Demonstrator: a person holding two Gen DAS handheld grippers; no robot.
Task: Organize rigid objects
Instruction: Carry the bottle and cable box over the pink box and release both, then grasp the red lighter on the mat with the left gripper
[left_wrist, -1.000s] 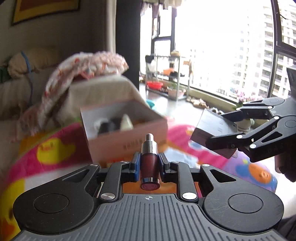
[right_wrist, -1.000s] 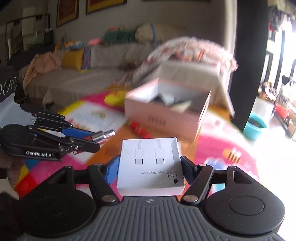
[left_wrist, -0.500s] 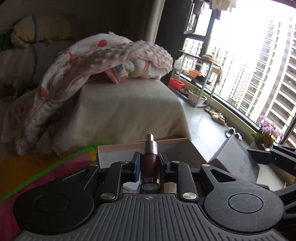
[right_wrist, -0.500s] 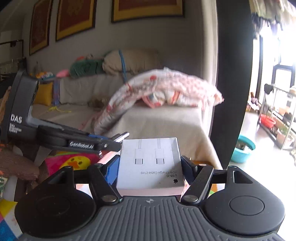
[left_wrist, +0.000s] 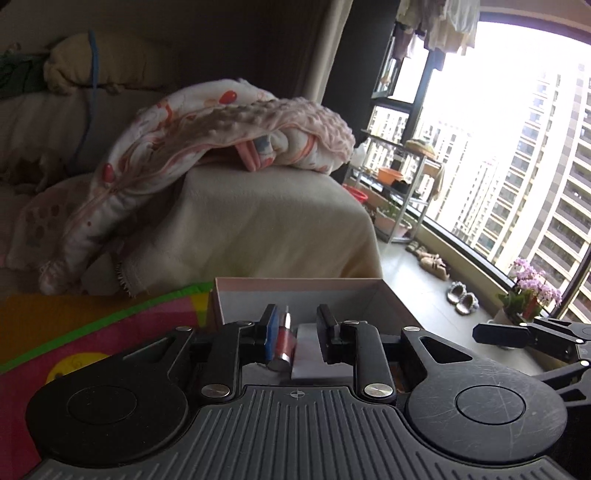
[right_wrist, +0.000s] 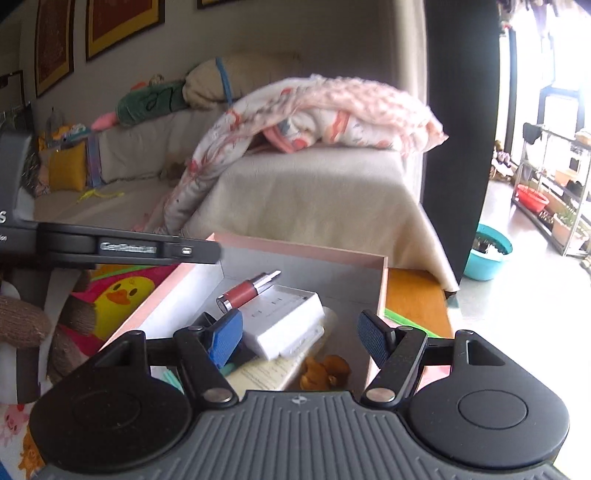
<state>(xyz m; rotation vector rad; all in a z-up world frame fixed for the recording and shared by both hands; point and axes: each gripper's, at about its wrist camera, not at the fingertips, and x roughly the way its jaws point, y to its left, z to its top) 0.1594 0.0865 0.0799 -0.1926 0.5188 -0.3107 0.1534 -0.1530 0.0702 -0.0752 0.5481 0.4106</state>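
Note:
A pink open box (right_wrist: 376, 280) stands on a colourful mat; it also shows in the left wrist view (left_wrist: 295, 284). Inside lie a white USB-C cable box (right_wrist: 288, 325) and a dark red bottle with a silver tip (right_wrist: 245, 291), resting across it. My right gripper (right_wrist: 299, 332) is open and empty just above the box. My left gripper (left_wrist: 295, 332) is open over the box; the red bottle (left_wrist: 284, 343) lies loose between its fingers, against the left blue pad, beside the white box (left_wrist: 314, 354). The left gripper's finger (right_wrist: 129, 251) reaches in from the left.
A beige sofa end (right_wrist: 314, 192) with a pink blanket (right_wrist: 332, 110) stands right behind the box. The duck-pattern mat (right_wrist: 118, 291) lies to the left. A teal bowl (right_wrist: 487, 254) sits on the floor at right. Other small items (right_wrist: 325, 369) lie in the box.
Both grippers came over the pink box and opened. The white cable box left the right gripper and the red bottle left the left gripper; both now lie in the box.

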